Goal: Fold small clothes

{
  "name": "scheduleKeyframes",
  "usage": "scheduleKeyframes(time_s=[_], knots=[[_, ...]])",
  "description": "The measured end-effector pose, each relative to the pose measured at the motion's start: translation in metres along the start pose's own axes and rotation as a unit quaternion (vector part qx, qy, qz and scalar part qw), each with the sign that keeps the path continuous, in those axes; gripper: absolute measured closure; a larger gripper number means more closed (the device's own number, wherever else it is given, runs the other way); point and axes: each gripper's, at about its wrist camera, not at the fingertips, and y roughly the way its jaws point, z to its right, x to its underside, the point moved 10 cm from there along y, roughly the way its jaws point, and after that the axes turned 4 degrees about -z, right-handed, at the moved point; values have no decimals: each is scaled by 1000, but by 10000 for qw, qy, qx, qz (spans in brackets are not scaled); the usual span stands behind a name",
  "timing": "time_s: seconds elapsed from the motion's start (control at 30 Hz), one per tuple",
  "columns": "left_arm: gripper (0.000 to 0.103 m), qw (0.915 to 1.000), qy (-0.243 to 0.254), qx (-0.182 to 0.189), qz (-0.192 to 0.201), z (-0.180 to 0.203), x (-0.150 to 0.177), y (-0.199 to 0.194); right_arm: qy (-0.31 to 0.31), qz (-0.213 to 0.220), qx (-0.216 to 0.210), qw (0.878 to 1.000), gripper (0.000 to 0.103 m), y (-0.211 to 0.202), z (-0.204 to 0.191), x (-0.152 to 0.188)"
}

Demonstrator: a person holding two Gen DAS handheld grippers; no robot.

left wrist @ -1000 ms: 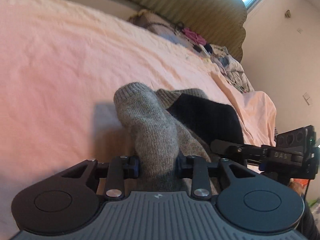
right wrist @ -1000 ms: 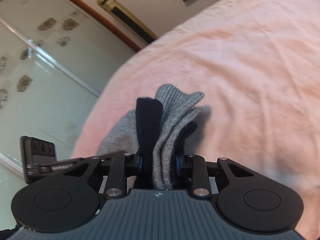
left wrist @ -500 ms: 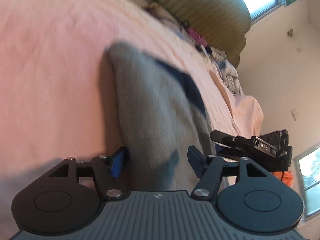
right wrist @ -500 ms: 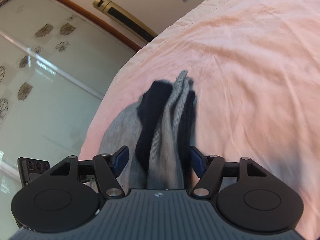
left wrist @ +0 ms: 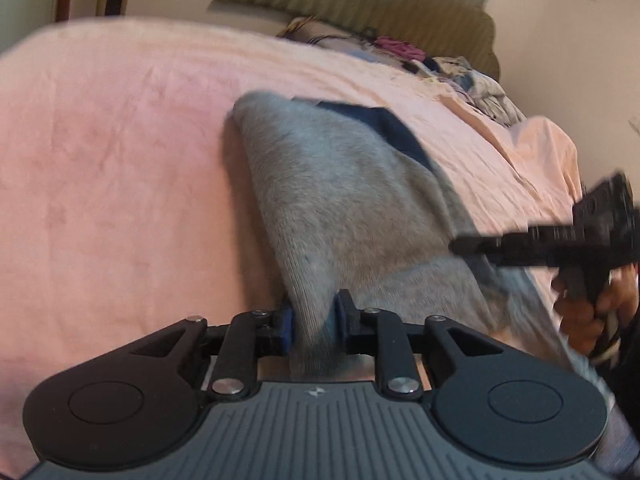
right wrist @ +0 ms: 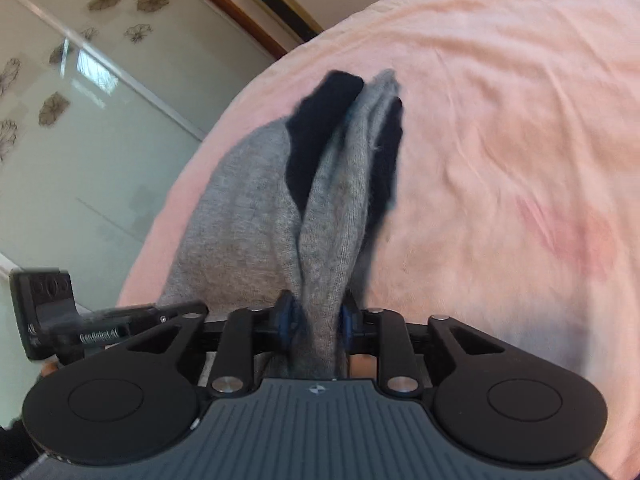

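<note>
Pink bedsheet (left wrist: pixel 120 168) fills the ground under both of my tools, wrinkled and soft, covering the bed from edge to edge.

Nearest to me in the left wrist view, my left tool (left wrist: pixel 312 318) is pressed together on a bunched fold of the grey sock (left wrist: pixel 340 200); the blue pads (left wrist: pixel 286 322) bite the knit from both sides. Ahead of that tool the sock widens and rises up off the sheet, and its dark navy patch (left wrist: pixel 384 128) shows at the far upper edge. Off to the right of it, my right hand (left wrist: pixel 588 304) grips the black handle of the other tool, blurred.

In the right wrist view, my right tool (right wrist: pixel 316 318) is likewise pinching the sock (right wrist: pixel 332 216), a gathered grey fold pinched tight between its pads. Just ahead of it the fabric stands up in layers, with navy parts (right wrist: pixel 320 128) on both sides of the grey ridge at the far end. To the left of this tool, the body of my left tool (right wrist: pixel 44 308) sits low at the frame edge.

Farther out, beyond the left tool, a pile of mixed clothes (left wrist: pixel 460 76) lies along the bed's far side, in front of an olive striped headboard (left wrist: pixel 360 0). Beyond the right tool, frosted sliding doors (right wrist: pixel 80 120) with flower motifs stand past the bed's edge.
</note>
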Motion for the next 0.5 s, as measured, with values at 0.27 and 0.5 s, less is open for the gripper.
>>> scheduleKeyframes(time_s=[0.27, 0.5], knots=[[43, 9777, 1561, -904, 1077, 53, -51, 21, -548, 1032, -360, 9925, 23, -5, -76, -71], [39, 9684, 1848, -1344, 1000, 55, -34, 68, -572, 585, 737, 9939, 59, 75, -21, -102]])
